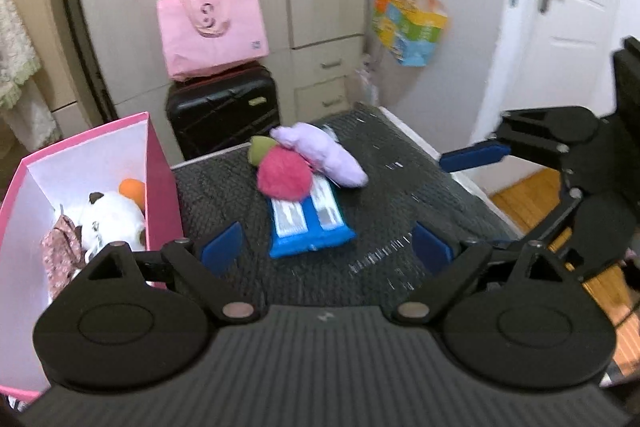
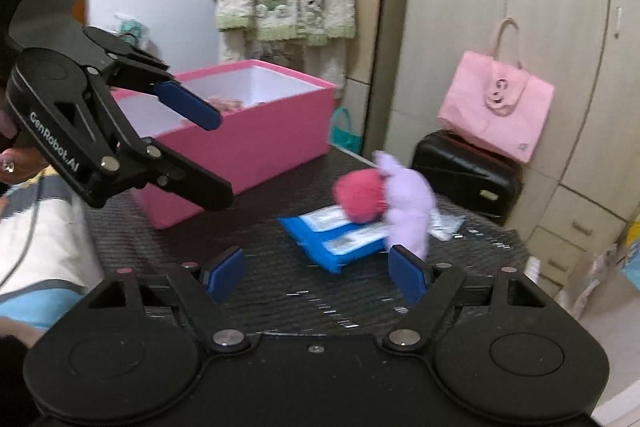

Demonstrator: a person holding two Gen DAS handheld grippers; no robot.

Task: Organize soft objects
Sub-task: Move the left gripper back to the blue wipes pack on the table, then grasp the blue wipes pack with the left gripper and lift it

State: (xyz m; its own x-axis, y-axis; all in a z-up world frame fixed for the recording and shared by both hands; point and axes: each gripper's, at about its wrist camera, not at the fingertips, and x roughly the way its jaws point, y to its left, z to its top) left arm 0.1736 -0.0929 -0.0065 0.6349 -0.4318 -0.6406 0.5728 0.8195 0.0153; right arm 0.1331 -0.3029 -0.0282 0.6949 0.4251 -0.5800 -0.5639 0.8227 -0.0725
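A pink fuzzy ball toy [image 1: 283, 178] with a green leaf and a lilac plush [image 1: 328, 155] lie on a blue packet [image 1: 310, 223] in the middle of the dark woven table [image 1: 380, 187]. They also show in the right wrist view: ball [image 2: 360, 197], lilac plush [image 2: 408, 205], packet [image 2: 340, 241]. A pink box [image 1: 156, 187] at the left holds a white plush [image 1: 110, 221] and other soft things. My left gripper [image 1: 326, 247] is open and empty, just short of the packet. My right gripper [image 2: 316, 273] is open and empty, near the packet.
A black suitcase [image 1: 224, 107] with a pink tote bag [image 1: 212, 27] on it stands behind the table against cupboards. A colourful bag [image 1: 408, 23] hangs on the wall. A door [image 1: 568, 27] and wooden floor [image 1: 528, 195] are at the right.
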